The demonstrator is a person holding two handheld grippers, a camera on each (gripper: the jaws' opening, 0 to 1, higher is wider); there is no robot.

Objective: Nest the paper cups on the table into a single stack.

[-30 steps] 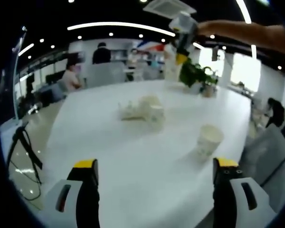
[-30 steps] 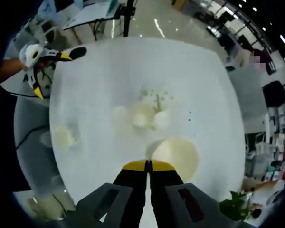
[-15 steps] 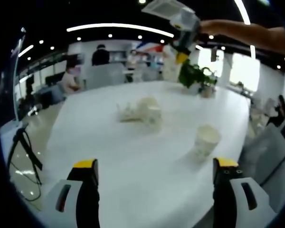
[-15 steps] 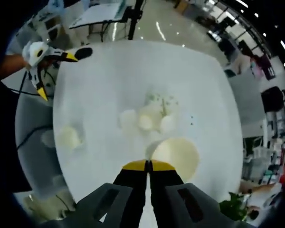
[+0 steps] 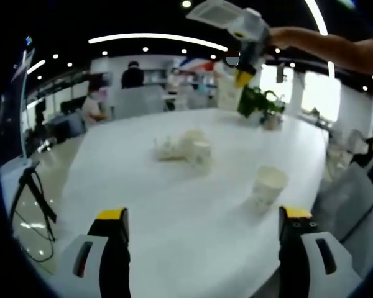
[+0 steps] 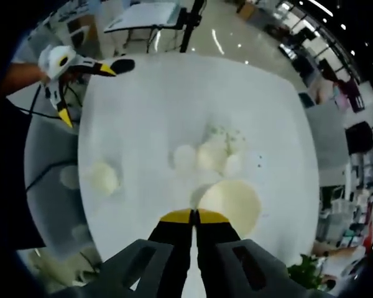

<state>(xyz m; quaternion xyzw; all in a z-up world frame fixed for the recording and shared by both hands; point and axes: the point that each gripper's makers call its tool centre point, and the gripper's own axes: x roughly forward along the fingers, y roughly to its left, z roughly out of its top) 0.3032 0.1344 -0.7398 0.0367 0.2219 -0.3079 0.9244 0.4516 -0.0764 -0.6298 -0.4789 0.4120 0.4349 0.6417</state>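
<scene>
White bench point(image 5: 174, 211) carries paper cups: one cup point(image 5: 267, 184) near right, a cluster point(image 5: 185, 148) mid-bench. Left gripper point(image 5: 202, 218) jaws spread wide, holding nothing. Right gripper point(image 6: 194, 216) jaws clenched on held cup's point(image 6: 232, 203) rim, high over the cluster. No legible print.

Plenty of open table point(image 5: 174, 211) up front; just the lone cup point(image 5: 267, 184) and the cup cluster point(image 5: 186, 148) mid-table in the way.
</scene>
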